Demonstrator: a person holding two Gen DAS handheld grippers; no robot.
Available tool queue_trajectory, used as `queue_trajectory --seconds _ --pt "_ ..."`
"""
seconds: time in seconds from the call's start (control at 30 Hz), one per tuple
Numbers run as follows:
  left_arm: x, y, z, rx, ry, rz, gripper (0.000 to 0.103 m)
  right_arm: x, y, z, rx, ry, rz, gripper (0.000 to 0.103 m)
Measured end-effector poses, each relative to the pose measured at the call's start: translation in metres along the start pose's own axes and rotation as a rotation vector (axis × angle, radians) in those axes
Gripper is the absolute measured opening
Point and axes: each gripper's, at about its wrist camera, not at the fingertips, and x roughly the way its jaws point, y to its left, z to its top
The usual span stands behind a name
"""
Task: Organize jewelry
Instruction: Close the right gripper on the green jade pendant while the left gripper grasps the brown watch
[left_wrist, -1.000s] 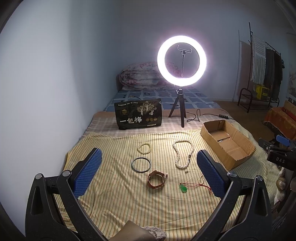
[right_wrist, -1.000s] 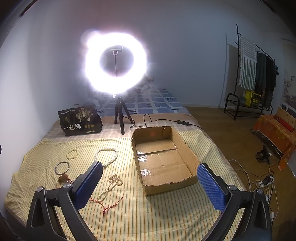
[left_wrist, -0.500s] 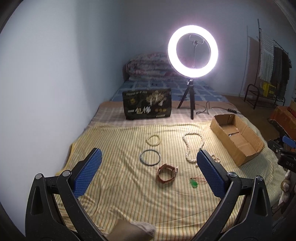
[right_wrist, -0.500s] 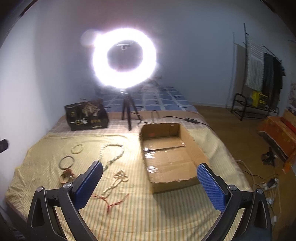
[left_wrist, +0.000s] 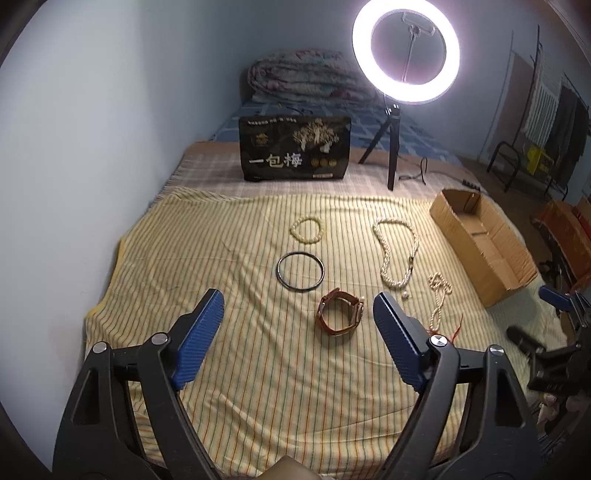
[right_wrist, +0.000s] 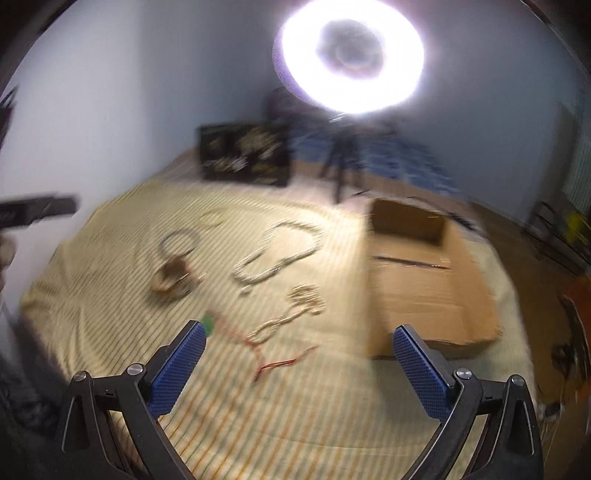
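Jewelry lies on a yellow striped cloth (left_wrist: 221, 258): a cream bead bracelet (left_wrist: 307, 229), a dark metal bangle (left_wrist: 301, 271), a brown leather watch (left_wrist: 340, 316), a thick pearl necklace (left_wrist: 396, 253), a thin bead strand (left_wrist: 439, 295) on a red cord. An open cardboard box (left_wrist: 480, 240) sits at the right. My left gripper (left_wrist: 297, 308) is open, empty, hovering just short of the watch. In the blurred right wrist view my right gripper (right_wrist: 297, 341) is open and empty over the red cord (right_wrist: 273, 363), with a green pendant (right_wrist: 208, 322) by its left finger and the box (right_wrist: 424, 280) to the right.
A lit ring light on a tripod (left_wrist: 405, 55) and a black printed bag (left_wrist: 293, 149) stand behind the cloth. A wall runs along the left. A folded quilt (left_wrist: 303, 75) lies at the back. A clothes rack (left_wrist: 546, 122) and floor clutter are at the right.
Both grippers have moved forward and lower over the cloth. The left one has closed in on the watch; the right one has swung left towards the bead strand and is motion-blurred.
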Motion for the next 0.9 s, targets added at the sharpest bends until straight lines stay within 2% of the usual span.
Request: queue_trajectory --seconds 0.03,0.13,0.23,0.3,0.4,0.47,0.57,0.73,0.83,0.9 --pt "0.005 -0.001 0.001 0.009 0.010 -0.004 0.084 0.006 0.007 0.000 -0.030 0.020 0.031 0.099" --pt "0.023 -0.002 0.003 0.016 0.073 -0.032 0.071 0.023 0.024 0.000 -0.083 0.080 0.113 0.091" --pt "0.045 0.000 0.003 -0.008 0.161 -0.080 0.063 0.041 0.031 -0.002 -0.070 0.149 0.184 0.080" --pt "0.056 0.000 0.002 -0.024 0.205 -0.109 0.060 0.054 0.034 -0.003 -0.044 0.196 0.235 0.076" --pt "0.073 -0.005 0.001 -0.031 0.249 -0.120 0.057 0.069 0.039 -0.006 -0.033 0.232 0.257 0.072" --pt "0.085 -0.007 0.000 -0.033 0.279 -0.118 0.047 0.077 0.042 -0.006 -0.032 0.248 0.258 0.068" --pt "0.103 -0.007 -0.002 -0.057 0.329 -0.126 0.041 0.087 0.046 -0.007 -0.033 0.271 0.265 0.061" --pt "0.127 -0.003 -0.007 -0.095 0.401 -0.134 0.039 0.103 0.054 -0.007 -0.026 0.316 0.309 0.044" --pt "0.137 0.000 -0.009 -0.116 0.425 -0.138 0.034 0.111 0.059 -0.007 -0.013 0.330 0.331 0.041" --pt "0.141 0.001 -0.010 -0.129 0.434 -0.138 0.033 0.116 0.061 -0.005 -0.015 0.333 0.331 0.041"
